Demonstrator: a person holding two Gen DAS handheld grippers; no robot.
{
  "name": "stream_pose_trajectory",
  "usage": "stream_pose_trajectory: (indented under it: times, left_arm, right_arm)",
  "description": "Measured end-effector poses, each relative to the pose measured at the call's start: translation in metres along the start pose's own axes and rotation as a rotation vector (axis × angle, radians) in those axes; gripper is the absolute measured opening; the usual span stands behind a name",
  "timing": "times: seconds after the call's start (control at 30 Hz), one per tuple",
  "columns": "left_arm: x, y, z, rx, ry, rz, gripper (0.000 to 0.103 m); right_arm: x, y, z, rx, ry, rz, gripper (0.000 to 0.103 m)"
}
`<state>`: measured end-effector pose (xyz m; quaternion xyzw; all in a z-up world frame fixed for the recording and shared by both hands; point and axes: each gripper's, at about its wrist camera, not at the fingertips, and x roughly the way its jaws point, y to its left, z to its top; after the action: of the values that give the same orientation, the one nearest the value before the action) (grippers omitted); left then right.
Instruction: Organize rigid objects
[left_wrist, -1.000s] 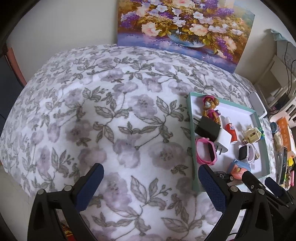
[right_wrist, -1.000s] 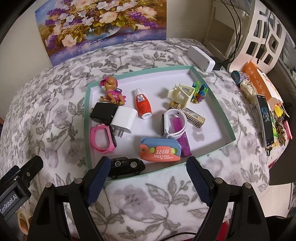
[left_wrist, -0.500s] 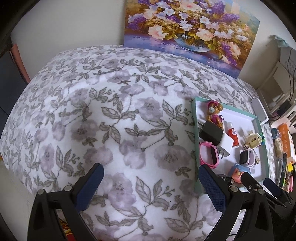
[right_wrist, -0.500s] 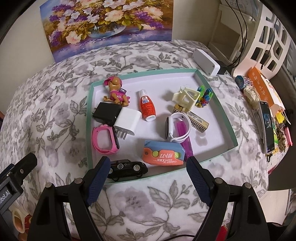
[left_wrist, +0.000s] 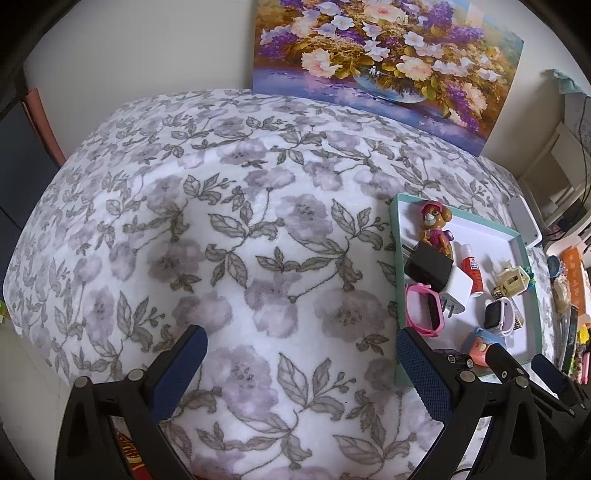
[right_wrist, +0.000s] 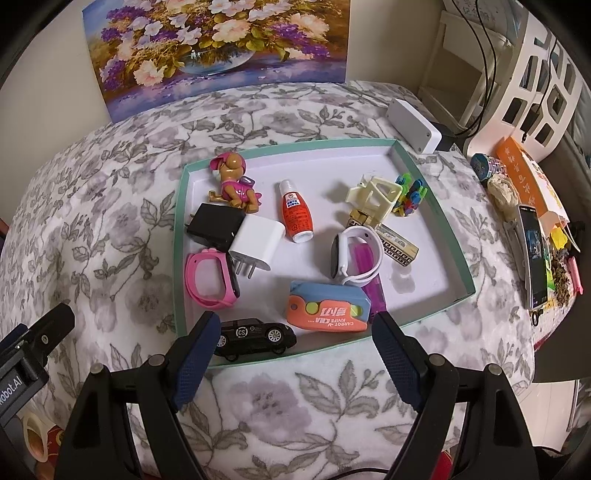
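A teal-rimmed white tray (right_wrist: 458, 236) lies on the flowered bedspread, full of small rigid items: a black toy car (right_wrist: 256, 336), an orange and blue carrot knife toy (right_wrist: 327, 308), a pink watch (right_wrist: 210, 278), a white charger (right_wrist: 256, 242), a black charger (right_wrist: 214, 227), a pup figure (right_wrist: 234, 182), a glue bottle (right_wrist: 295, 212) and a white watch (right_wrist: 356, 254). My right gripper (right_wrist: 295, 349) stands open just short of the tray's near rim. My left gripper (left_wrist: 301, 363) is open over bare bedspread, left of the tray (left_wrist: 394, 266).
A flower painting (right_wrist: 218, 48) leans on the wall behind the bed. A white box (right_wrist: 413, 125) lies beyond the tray. A phone (right_wrist: 533, 254) and cluttered small items sit at the right, with white shelving (right_wrist: 532, 74) behind. The bed's left half (left_wrist: 184, 240) holds nothing.
Both grippers have drawn back and up a little from the tray, staying open. Nothing in the tray has moved.
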<state>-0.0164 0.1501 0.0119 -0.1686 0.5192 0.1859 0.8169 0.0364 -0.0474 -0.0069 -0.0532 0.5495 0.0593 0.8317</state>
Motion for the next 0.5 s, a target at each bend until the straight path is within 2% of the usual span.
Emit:
stream_pose_trajectory:
  times: [0.5]
  left_arm:
    - [0.0008, -0.0005, 0.0007, 0.005, 0.001, 0.021, 0.103]
  right_arm:
    - [0.0017, 0.0008, 0.0008, -0.003, 0.007, -0.004, 0.085]
